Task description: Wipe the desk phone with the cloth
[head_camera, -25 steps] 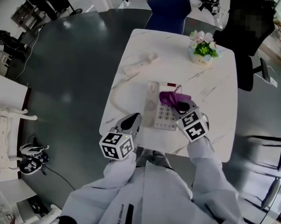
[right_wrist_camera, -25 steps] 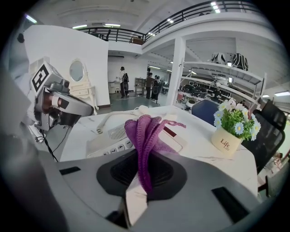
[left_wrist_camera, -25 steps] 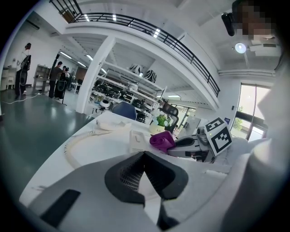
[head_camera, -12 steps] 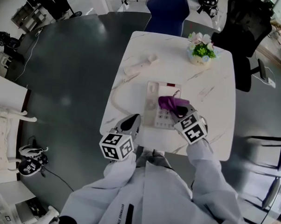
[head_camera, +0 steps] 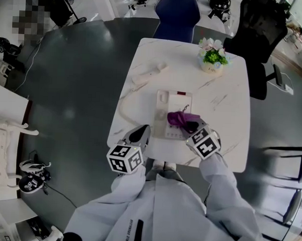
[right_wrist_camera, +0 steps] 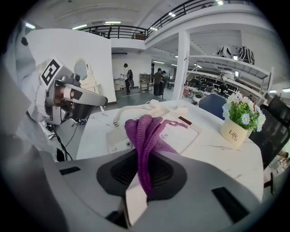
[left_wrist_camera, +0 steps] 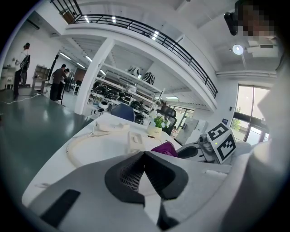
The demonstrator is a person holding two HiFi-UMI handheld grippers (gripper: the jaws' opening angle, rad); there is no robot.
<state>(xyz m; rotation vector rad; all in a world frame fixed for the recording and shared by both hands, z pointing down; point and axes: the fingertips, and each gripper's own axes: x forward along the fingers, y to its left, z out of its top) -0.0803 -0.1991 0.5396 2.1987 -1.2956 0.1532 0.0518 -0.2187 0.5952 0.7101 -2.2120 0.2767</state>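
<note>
Pinched tight between the jaws of the right gripper (right_wrist_camera: 144, 174): a purple cloth (right_wrist_camera: 147, 131), trailing onto the keypad end of the phone (right_wrist_camera: 179, 133). Left gripper (left_wrist_camera: 145, 156) idle at the near desk (head_camera: 226, 111) edge, jaws together on nothing. Wiping probably midway: cloth on the near half, with the far half and the off-hook handset (head_camera: 150, 71) likely yet to do. Counted: one cloth, one phone, one handset, one flowerpot (head_camera: 212, 58), two grippers.

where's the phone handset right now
In the head view the handset lies on the table, off its cradle, beyond and left of the phone.
</note>
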